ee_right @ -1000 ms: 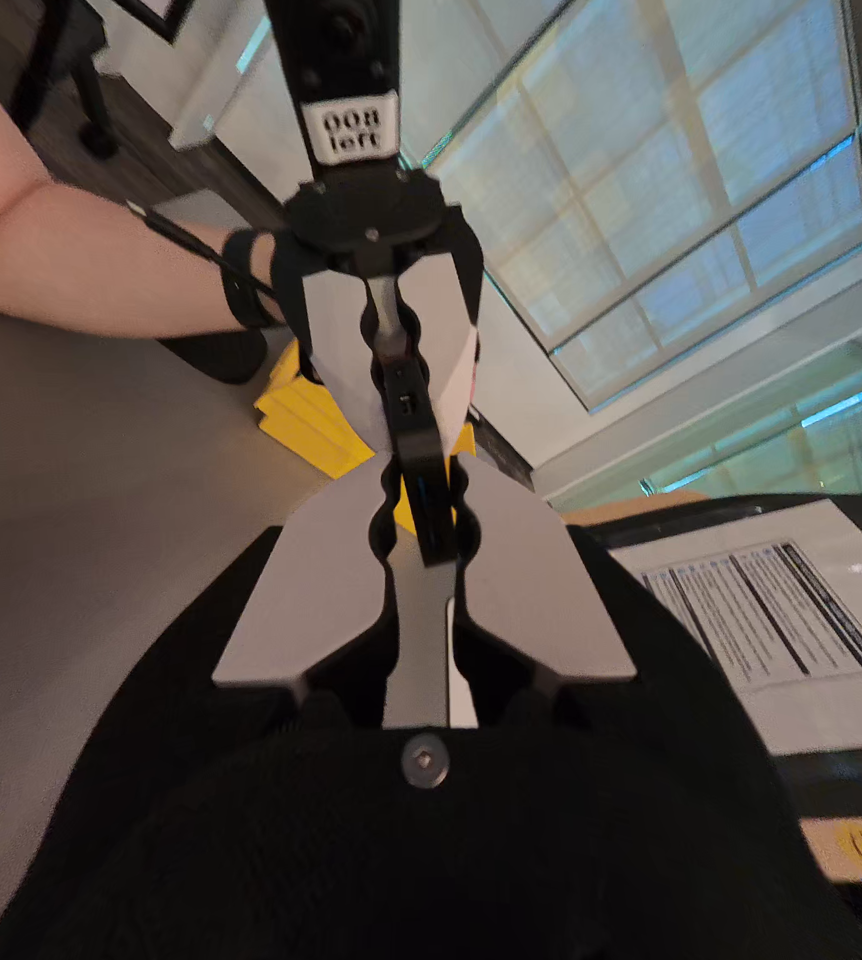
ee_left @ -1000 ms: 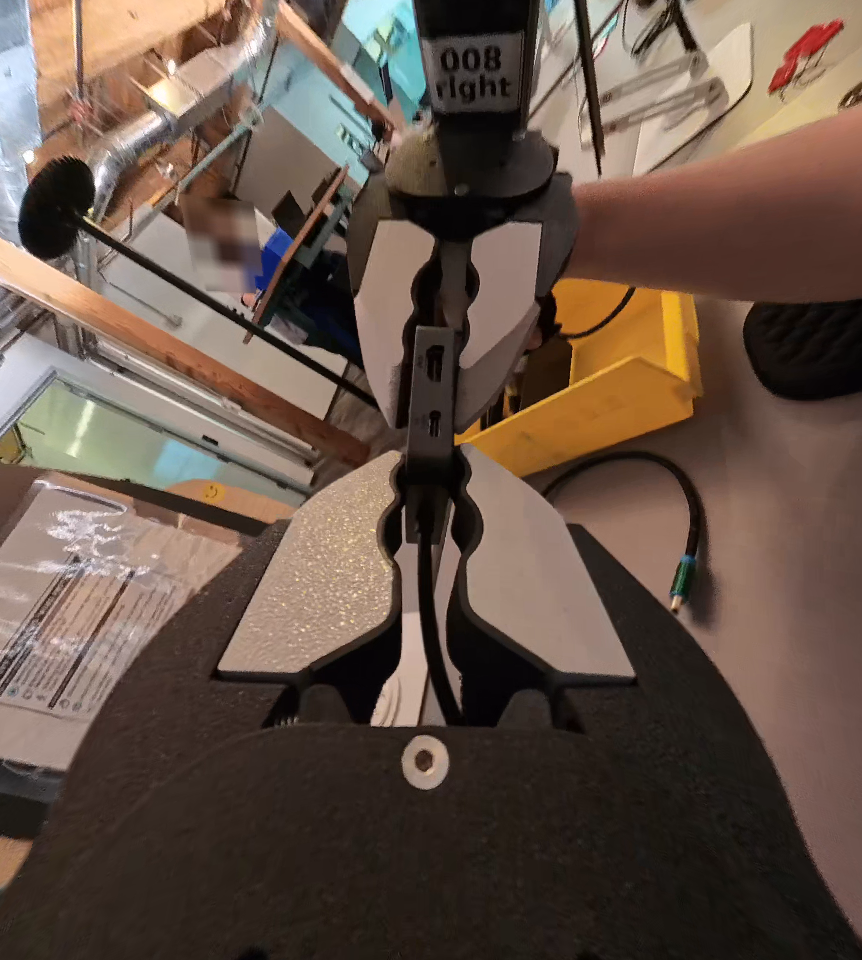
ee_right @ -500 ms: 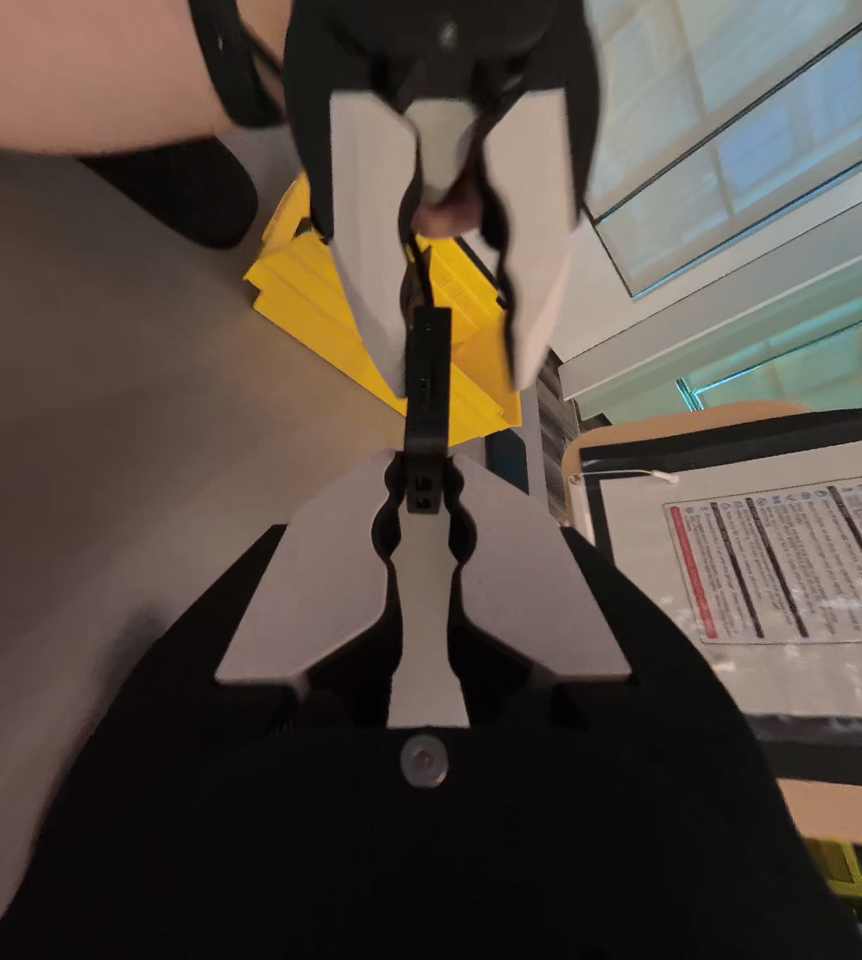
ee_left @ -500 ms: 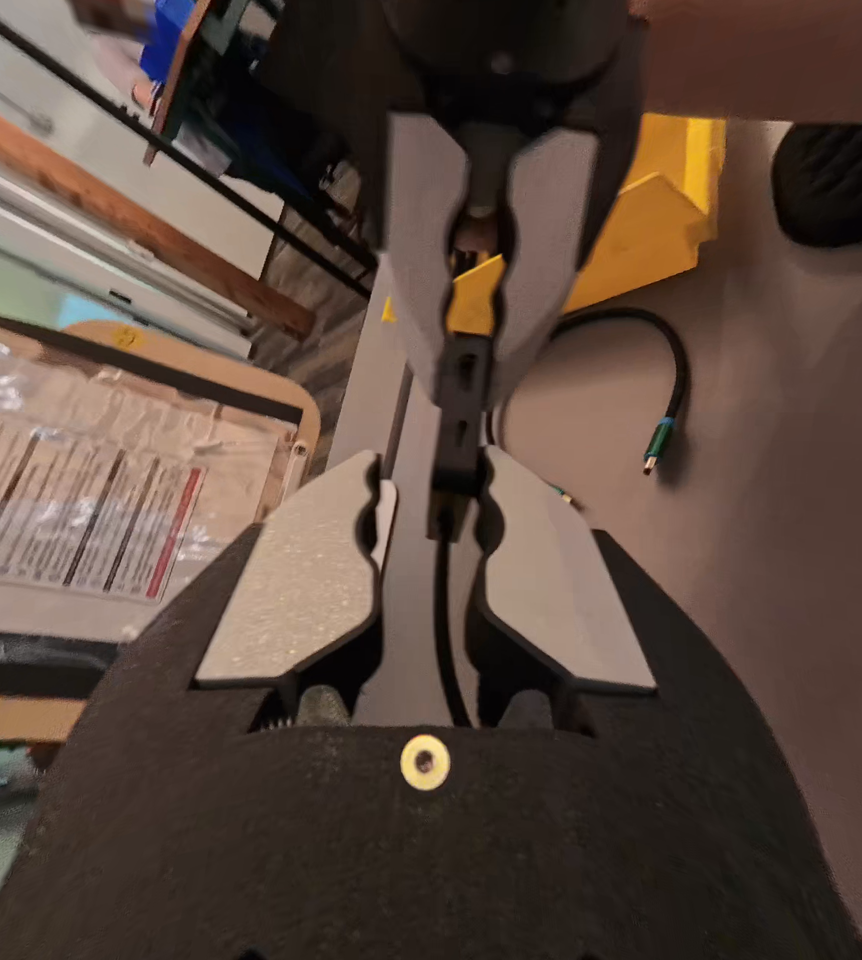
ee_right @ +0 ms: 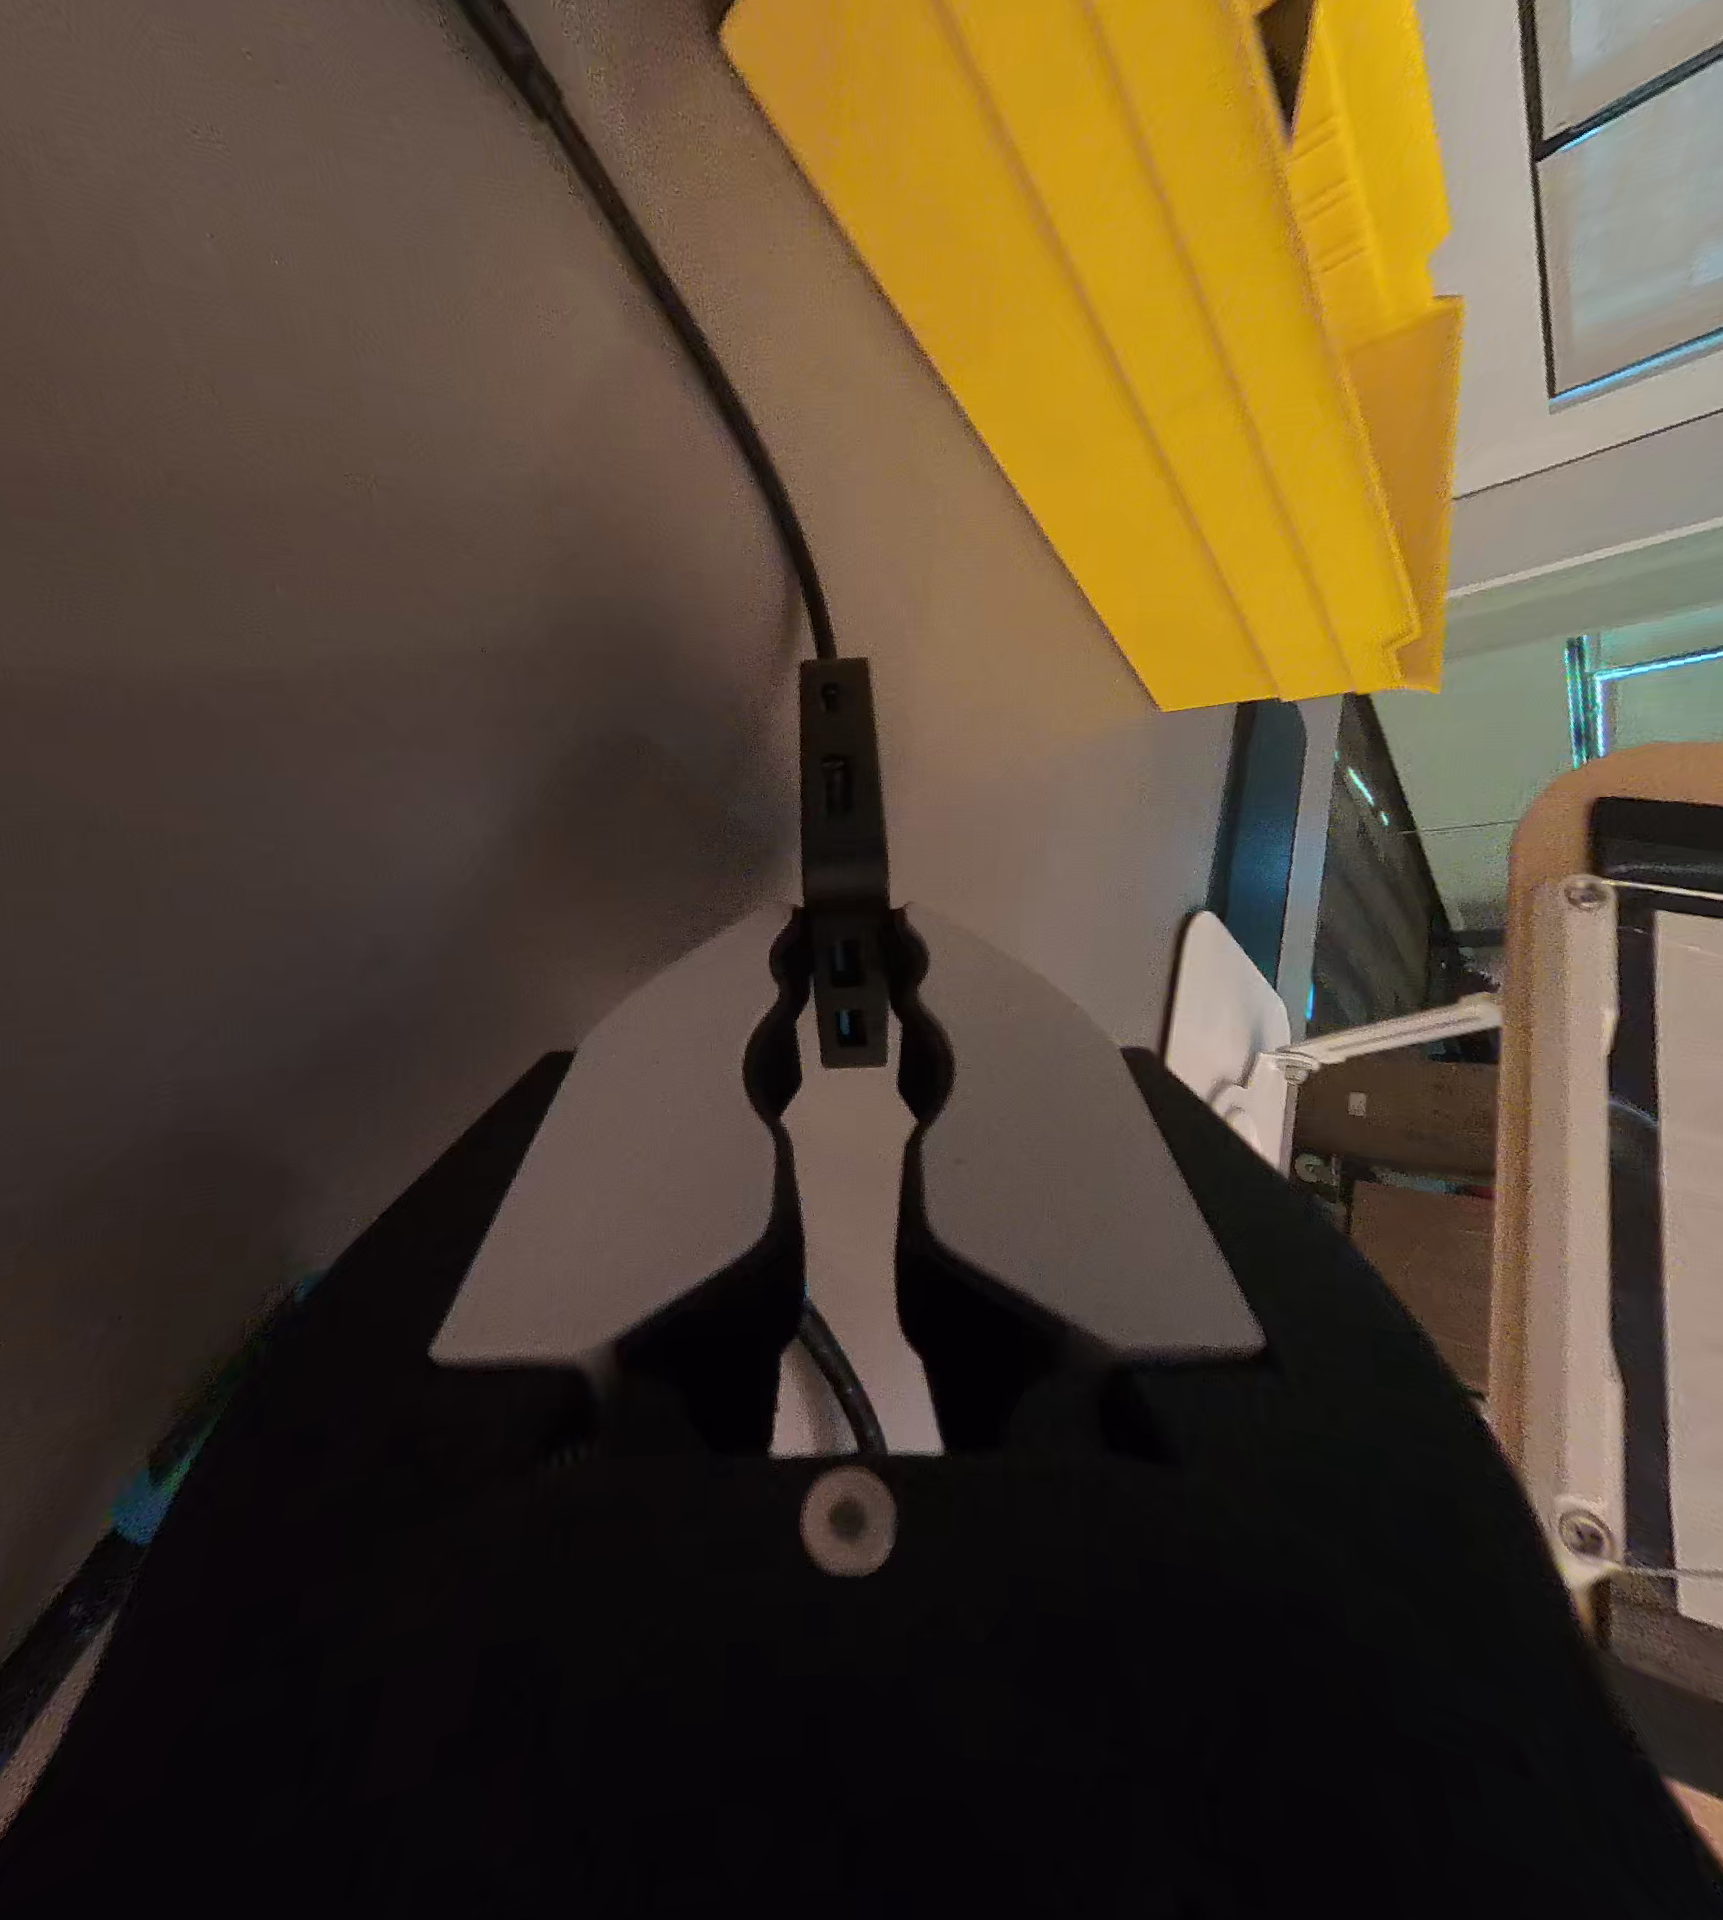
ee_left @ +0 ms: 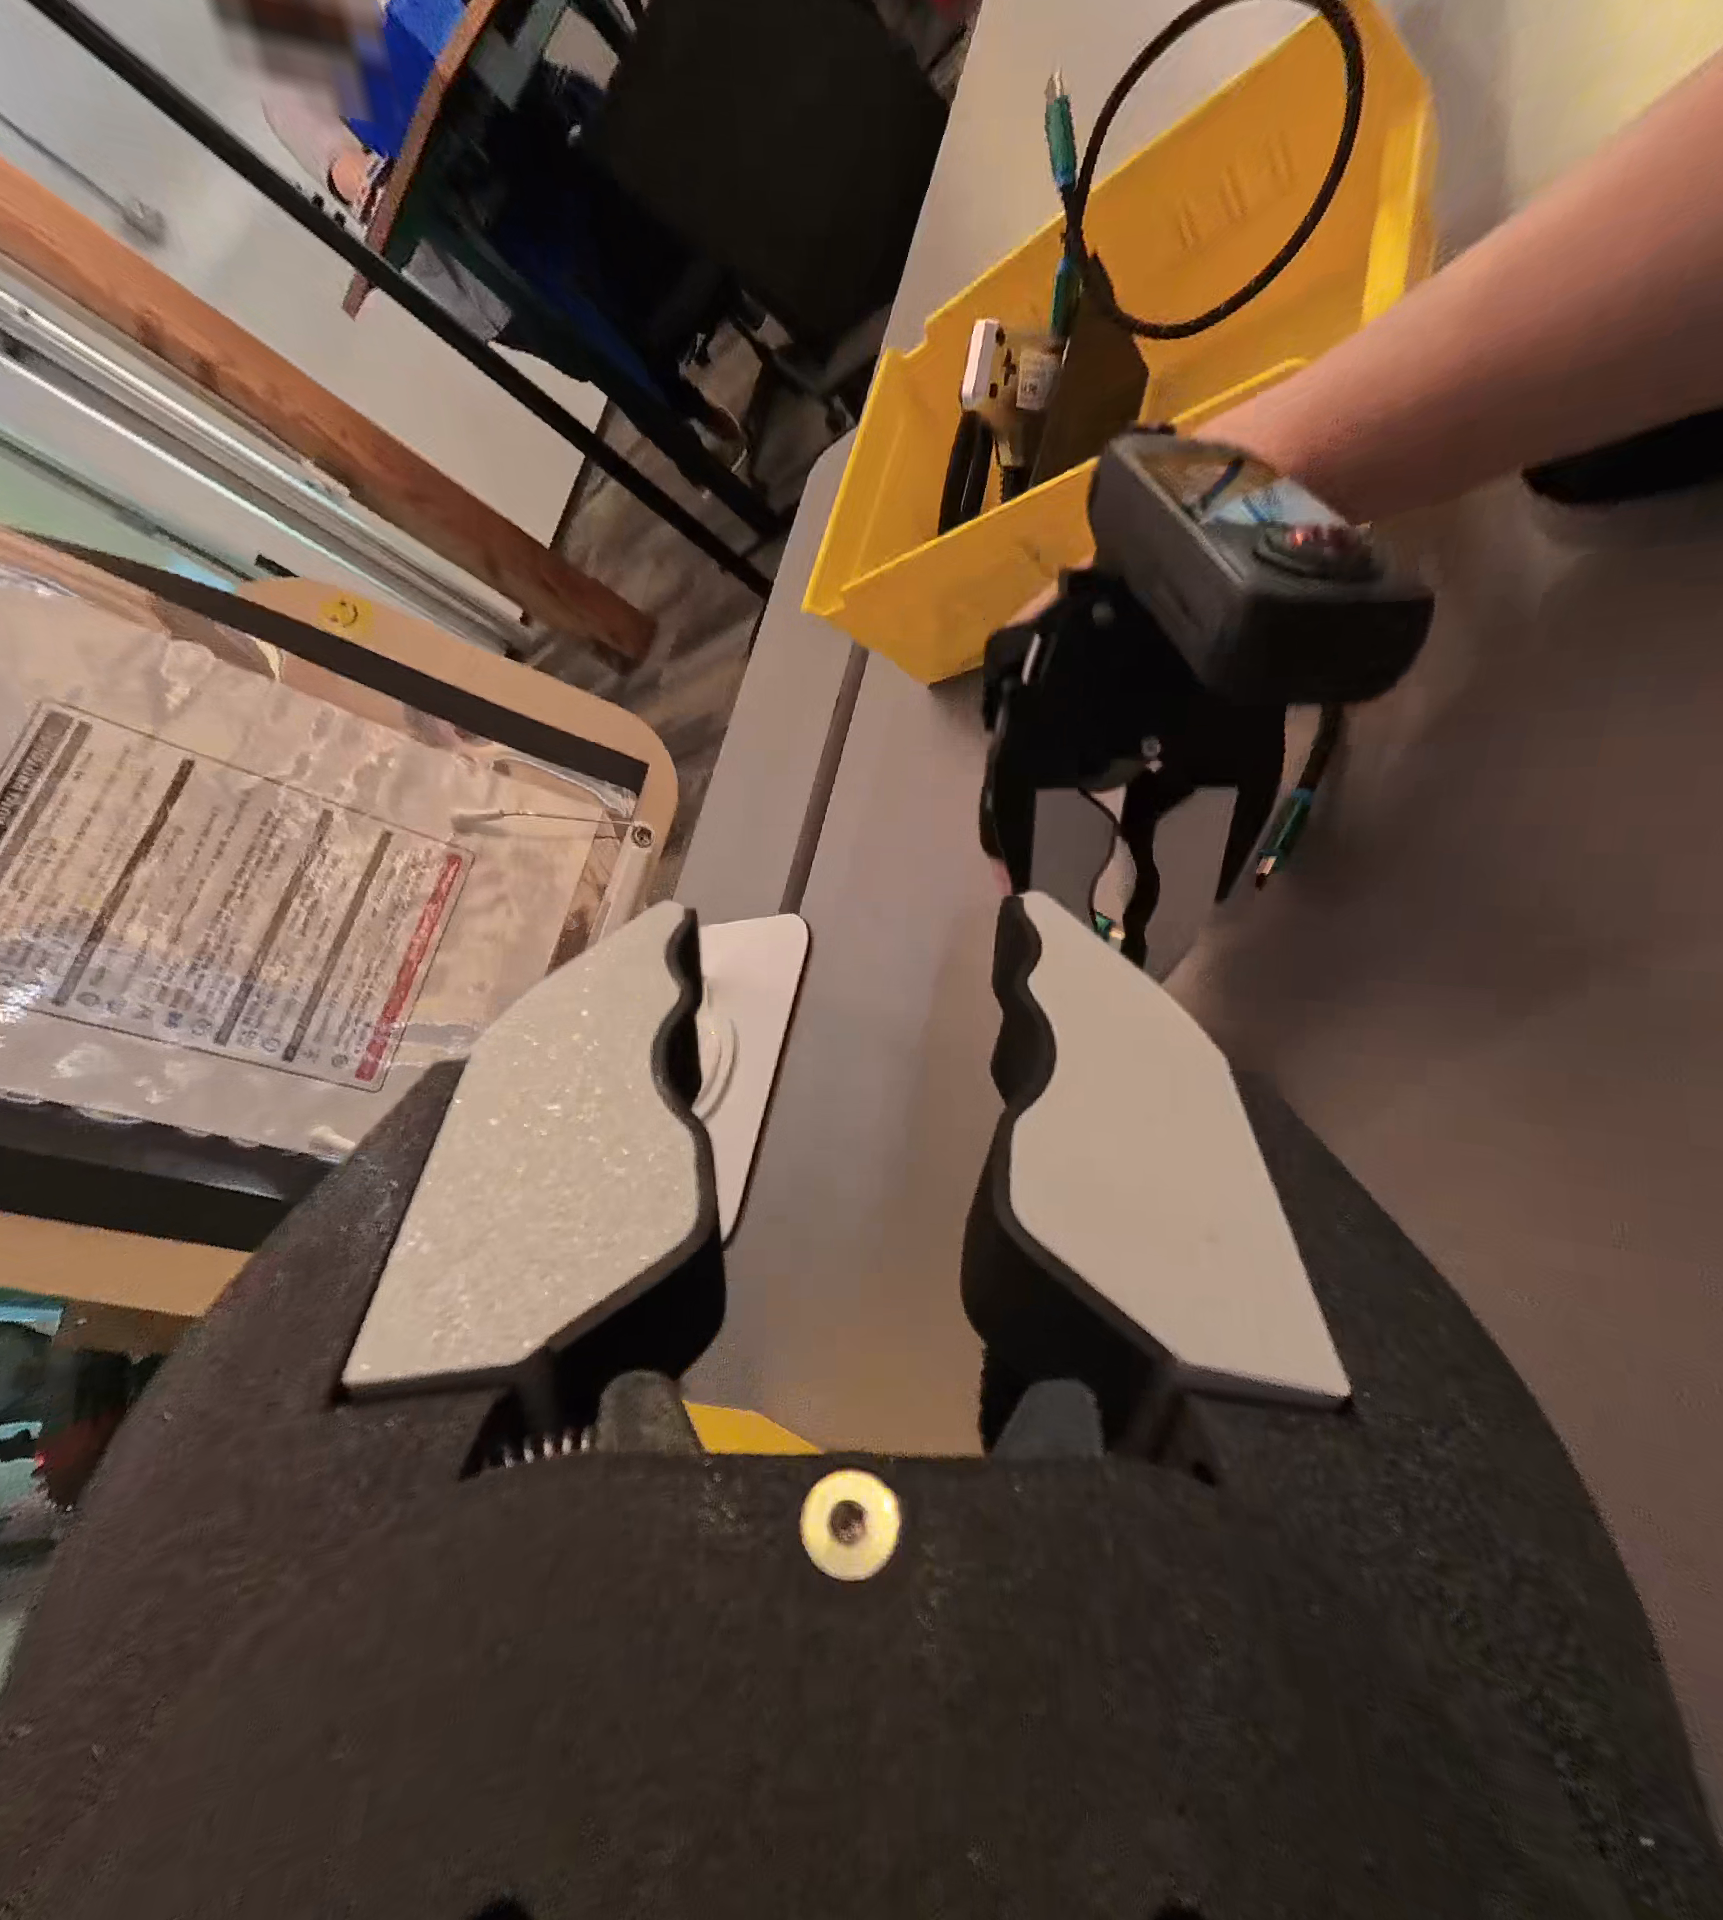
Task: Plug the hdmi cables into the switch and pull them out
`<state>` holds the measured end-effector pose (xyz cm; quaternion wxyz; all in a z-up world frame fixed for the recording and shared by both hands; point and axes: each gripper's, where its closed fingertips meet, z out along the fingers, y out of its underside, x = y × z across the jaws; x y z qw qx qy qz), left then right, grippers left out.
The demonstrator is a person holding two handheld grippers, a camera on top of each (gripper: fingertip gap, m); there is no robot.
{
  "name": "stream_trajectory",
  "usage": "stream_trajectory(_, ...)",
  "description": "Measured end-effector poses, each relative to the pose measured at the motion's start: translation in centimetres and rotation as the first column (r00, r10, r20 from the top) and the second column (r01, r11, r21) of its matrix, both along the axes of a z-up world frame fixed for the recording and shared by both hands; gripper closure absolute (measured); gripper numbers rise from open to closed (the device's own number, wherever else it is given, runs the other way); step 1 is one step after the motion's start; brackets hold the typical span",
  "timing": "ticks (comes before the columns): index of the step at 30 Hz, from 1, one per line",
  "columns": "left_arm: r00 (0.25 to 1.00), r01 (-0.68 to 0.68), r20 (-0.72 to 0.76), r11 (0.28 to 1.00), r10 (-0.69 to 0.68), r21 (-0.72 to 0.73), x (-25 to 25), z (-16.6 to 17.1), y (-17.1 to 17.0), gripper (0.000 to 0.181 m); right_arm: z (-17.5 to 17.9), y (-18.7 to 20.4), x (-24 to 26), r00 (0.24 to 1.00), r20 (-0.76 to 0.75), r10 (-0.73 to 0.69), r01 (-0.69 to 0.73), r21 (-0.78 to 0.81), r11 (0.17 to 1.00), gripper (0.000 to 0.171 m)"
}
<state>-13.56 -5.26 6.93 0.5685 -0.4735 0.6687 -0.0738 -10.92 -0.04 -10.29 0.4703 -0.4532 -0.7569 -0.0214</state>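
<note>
My right gripper (ee_right: 846, 920) is shut on the near end of the black switch (ee_right: 841, 790), a slim hub with ports along its edge. The switch's own black cable (ee_right: 670, 301) runs from its far end across the grey table (ee_right: 265, 623). In the left wrist view my left gripper (ee_left: 852, 930) is wide open and empty above the table. The right gripper (ee_left: 1137, 831) shows there, ahead and to the right, pointing down at the table. A cable plug with a green collar (ee_left: 1288, 826) lies just beside it. The switch is mostly hidden in that view.
A yellow bin (ee_left: 898, 582) stands at the table's far edge with a looped black cable (ee_left: 1252, 208) and small parts in it; it also shows in the right wrist view (ee_right: 1096, 312). A cardboard box with a plastic-covered sheet (ee_left: 213, 862) sits left. A person's forearm (ee_left: 1563, 312) reaches in from the right. One gripper's finger ends stand about 20 cm off the other's.
My left gripper opened, let go of the switch's cable end and drew back. The right gripper kept the switch and swung it down toward the table.
</note>
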Motion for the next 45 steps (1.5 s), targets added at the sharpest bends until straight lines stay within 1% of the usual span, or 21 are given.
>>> stream_trajectory(1, 1.000, -0.003, -0.004, 1.000, 0.003, 0.004, 0.0, 0.0, 0.0, 0.128, -0.5, 0.0, -0.1, 1.000, 0.004, 0.004, -0.004, 0.005, 1.000, 0.156)
stream_trajectory(4, 1.000, -0.026, -0.014, 1.000, 0.026, 0.006, -0.1, -0.2, 0.4, 0.128, -1.3, -0.2, 0.2, 0.999, 0.007, -0.035, 0.035, -0.069, 0.997, 0.153)
stream_trajectory(5, 1.000, -0.030, -0.009, 1.000, 0.030, 0.003, -0.1, -0.1, 0.5, 0.128, -1.0, -0.2, 0.5, 0.998, -0.002, -0.067, 0.066, -0.101, 0.993, 0.145)
stream_trajectory(6, 0.999, -0.032, 0.003, 0.999, 0.032, 0.003, -0.1, 0.1, 0.6, 0.128, -0.6, -0.2, 0.9, 0.995, -0.008, -0.098, 0.096, -0.137, 0.986, 0.142)
stream_trajectory(7, 0.999, -0.032, 0.020, 0.999, 0.032, 0.004, -0.1, 0.4, 0.7, 0.128, 0.0, -0.4, 1.3, 0.992, -0.013, -0.124, 0.120, -0.173, 0.978, 0.142)
stream_trajectory(11, 0.997, -0.013, 0.079, 1.000, 0.013, -0.003, -0.1, 1.4, 0.4, 0.130, 4.2, -2.1, 2.2, 0.973, -0.127, -0.192, 0.152, -0.273, 0.950, 0.142)
stream_trajectory(13, 0.995, -0.011, 0.099, 1.000, 0.010, 0.005, -0.2, 1.8, 0.4, 0.131, 4.9, -2.8, 2.9, 0.950, -0.139, -0.279, 0.221, -0.331, 0.917, 0.139)
stream_trajectory(15, 0.993, -0.013, 0.118, 1.000, 0.012, 0.006, -0.2, 2.2, 0.4, 0.132, 3.8, -3.8, 3.9, 0.922, -0.101, -0.374, 0.309, -0.389, 0.868, 0.137)
stream_trajectory(17, 0.990, -0.012, 0.138, 1.000, 0.012, -0.001, -0.2, 2.5, 0.5, 0.133, 0.9, -5.3, 5.6, 0.898, -0.004, -0.441, 0.401, -0.411, 0.819, 0.134)
stream_trajectory(19, 0.987, -0.012, 0.159, 1.000, 0.013, -0.006, 0.0, 2.8, 0.6, 0.135, -1.6, -6.2, 7.5, 0.863, 0.067, -0.501, 0.488, -0.369, 0.791, 0.134)
stream_trajectory(20, 0.986, -0.010, 0.167, 1.000, 0.012, -0.012, 0.1, 2.9, 0.7, 0.135, -2.5, -6.2, 8.5, 0.829, 0.089, -0.552, 0.546, -0.340, 0.766, 0.135)
stream_trajectory(22, 0.984, -0.003, 0.177, 1.000, 0.006, -0.020, 0.4, 3.0, 0.7, 0.136, -4.1, -5.7, 10.5, 0.741, 0.136, -0.658, 0.667, -0.268, 0.695, 0.142)
stream_trajectory(23, 0.984, 0.005, 0.177, 1.000, -0.001, -0.026, 0.7, 2.9, 0.7, 0.136, -4.6, -5.5, 10.8, 0.718, 0.131, -0.683, 0.690, -0.254, 0.677, 0.155)
stream_trajectory(24, 0.985, 0.017, 0.172, 0.999, -0.010, -0.036, 1.1, 2.7, 0.6, 0.137, -4.8, -5.4, 10.6, 0.713, 0.115, -0.692, 0.694, -0.255, 0.673, 0.161)
stream_trajectory(27, 0.990, 0.051, 0.135, 0.997, -0.042, -0.065, 2.3, 1.5, 0.3, 0.138, -4.3, -4.8, 10.6, 0.726, 0.144, -0.672, 0.686, -0.209, 0.697, 0.162)
stream_trajectory(29, 0.996, 0.057, 0.076, 0.993, -0.049, -0.102, 3.2, -0.1, 0.4, 0.145, -2.0, -3.7, 10.4, 0.750, 0.050, -0.660, 0.661, -0.087, 0.745, 0.164)
stream_trajectory(31, 0.998, 0.049, -0.031, 0.988, -0.054, -0.143, 4.1, -2.6, 0.4, 0.146, 0.4, -3.3, 10.0, 0.767, -0.026, -0.641, 0.641, -0.012, 0.767, 0.164)
stream_trajectory(34, 0.981, 0.067, -0.168, 0.985, -0.094, -0.158, 5.9, -6.2, 0.2, 0.142, 2.9, -3.5, 9.4, 0.776, -0.113, -0.621, 0.624, -0.007, 0.781, 0.164)
stream_trajectory(40, 0.948, 0.079, -0.293, 0.983, -0.125, -0.165, 8.4, -10.3, 0.5, 0.139, 6.0, -3.8, 10.4, 0.765, -0.181, -0.618, 0.633, 0.030, 0.774, 0.164)
stream_trajectory(42, 0.950, 0.064, -0.292, 0.987, -0.106, -0.150, 8.7, -10.5, 1.0, 0.139, 7.1, -4.2, 10.5, 0.770, -0.224, -0.597, 0.622, 0.053, 0.782, 0.164)
stream_trajectory(45, 0.976, 0.090, -0.187, 0.986, -0.115, -0.139, 10.0, -9.3, 1.1, 0.139, 8.1, -4.9, 10.1, 0.795, -0.242, -0.555, 0.590, 0.100, 0.801, 0.164)
